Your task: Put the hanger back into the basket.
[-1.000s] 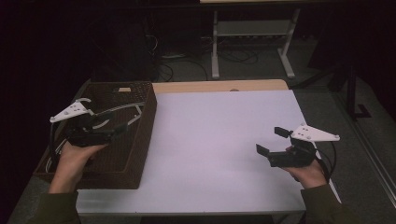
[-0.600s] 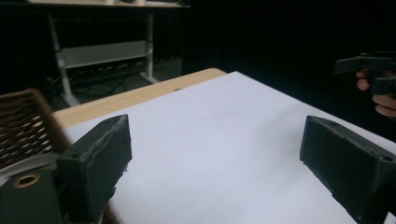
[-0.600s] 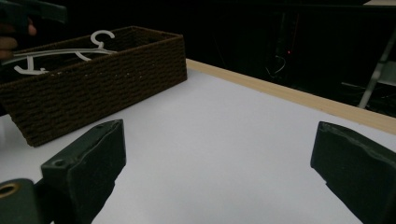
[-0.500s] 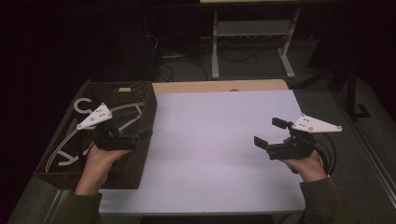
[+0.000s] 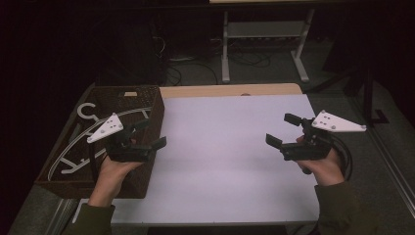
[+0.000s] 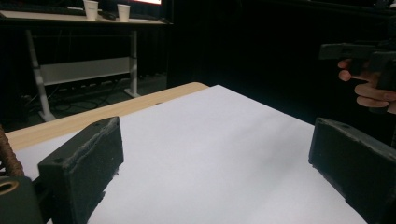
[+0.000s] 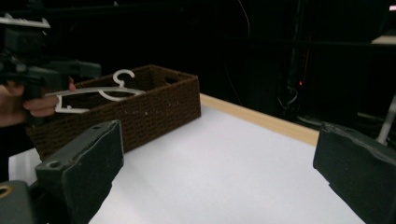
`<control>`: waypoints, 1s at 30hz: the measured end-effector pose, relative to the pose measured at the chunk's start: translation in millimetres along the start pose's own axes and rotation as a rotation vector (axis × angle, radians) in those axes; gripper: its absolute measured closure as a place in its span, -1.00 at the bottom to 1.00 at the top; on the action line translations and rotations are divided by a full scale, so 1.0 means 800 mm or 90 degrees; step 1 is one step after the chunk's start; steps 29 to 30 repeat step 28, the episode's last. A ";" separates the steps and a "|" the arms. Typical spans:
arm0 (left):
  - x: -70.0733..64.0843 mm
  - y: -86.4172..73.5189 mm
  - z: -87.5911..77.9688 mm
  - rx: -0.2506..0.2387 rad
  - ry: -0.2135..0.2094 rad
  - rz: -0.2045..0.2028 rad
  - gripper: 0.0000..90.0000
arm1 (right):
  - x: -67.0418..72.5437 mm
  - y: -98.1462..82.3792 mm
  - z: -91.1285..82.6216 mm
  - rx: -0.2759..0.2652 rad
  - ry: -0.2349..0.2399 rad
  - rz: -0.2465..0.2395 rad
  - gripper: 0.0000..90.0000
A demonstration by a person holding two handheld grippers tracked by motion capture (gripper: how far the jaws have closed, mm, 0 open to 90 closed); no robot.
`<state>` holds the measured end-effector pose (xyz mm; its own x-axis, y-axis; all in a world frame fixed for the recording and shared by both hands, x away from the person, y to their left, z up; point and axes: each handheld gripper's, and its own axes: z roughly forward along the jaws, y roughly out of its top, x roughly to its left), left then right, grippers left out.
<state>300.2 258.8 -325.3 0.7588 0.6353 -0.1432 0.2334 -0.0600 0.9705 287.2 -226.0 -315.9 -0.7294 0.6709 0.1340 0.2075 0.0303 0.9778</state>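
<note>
A white plastic hanger point(image 5: 78, 139) lies in the brown wicker basket point(image 5: 147, 100) at the table's left side. My left gripper point(image 5: 150, 134) hovers over the basket's right rim, pointing toward the white table top point(image 5: 220, 147). Its jaws have just been opening and stand wide apart with nothing between them, as the left gripper view point(image 6: 217, 168) shows. My right gripper point(image 5: 282, 129) is held above the table's right side, open and empty point(image 7: 215, 172). The right gripper view looks across at the basket point(image 7: 154, 102), the hanger point(image 7: 107, 91) and the left gripper point(image 7: 28, 42).
The white sheet covers most of a wooden table whose bare edge point(image 5: 220, 90) shows at the back. Behind it stands a metal desk frame point(image 5: 264, 29) with cables on the floor. Two paper cups point(image 6: 91, 8) sit on that far desk.
My left gripper has moved right, from over the middle of the basket to its right rim, leaving the hanger lying inside. My right gripper has risen a little.
</note>
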 end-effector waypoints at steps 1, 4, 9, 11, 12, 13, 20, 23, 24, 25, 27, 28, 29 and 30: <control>0.000 -0.001 0.000 -0.001 0.001 -0.003 -0.95 | 0.000 0.001 -0.001 -0.002 0.000 -0.001 -0.97; -0.001 -0.003 0.001 -0.001 -0.003 -0.002 -0.97 | -0.001 0.002 -0.003 -0.007 -0.002 -0.002 -0.97; -0.003 -0.003 0.000 -0.005 -0.006 -0.002 -0.97 | -0.002 0.001 -0.004 -0.001 -0.008 -0.005 -0.97; -0.004 -0.004 0.000 -0.005 -0.003 0.001 -0.97 | -0.003 0.001 -0.003 0.000 -0.009 -0.005 -0.97; -0.004 -0.004 -0.001 -0.005 -0.002 0.004 -0.97 | -0.003 0.001 -0.003 -0.001 -0.009 -0.007 -0.97; -0.004 -0.004 -0.001 -0.006 -0.003 0.005 -0.97 | -0.003 0.001 -0.003 -0.001 -0.008 -0.007 -0.97; -0.004 -0.005 -0.001 -0.010 -0.004 0.004 -0.97 | -0.002 0.000 -0.002 0.000 -0.010 -0.009 -0.97; -0.004 -0.005 -0.001 -0.011 -0.004 0.004 -0.97 | -0.002 0.000 -0.003 0.001 -0.008 -0.008 -0.97; -0.004 -0.005 -0.001 -0.011 -0.004 0.004 -0.97 | -0.002 0.000 -0.003 0.000 -0.008 -0.008 -0.97; -0.004 -0.005 -0.001 -0.011 -0.004 0.004 -0.97 | -0.002 0.000 -0.003 0.001 -0.007 -0.007 -0.97; -0.004 -0.005 -0.001 -0.011 -0.003 0.005 -0.96 | -0.002 0.000 -0.003 0.001 -0.007 -0.006 -0.97; -0.004 -0.005 -0.001 -0.011 -0.003 0.006 -0.96 | -0.002 0.000 -0.003 0.002 -0.007 -0.005 -0.97; -0.004 -0.005 -0.001 -0.011 -0.003 0.006 -0.96 | -0.002 0.000 -0.003 0.002 -0.007 -0.005 -0.97; -0.004 -0.005 -0.001 -0.011 -0.003 0.006 -0.96 | -0.002 0.000 -0.003 0.002 -0.007 -0.005 -0.97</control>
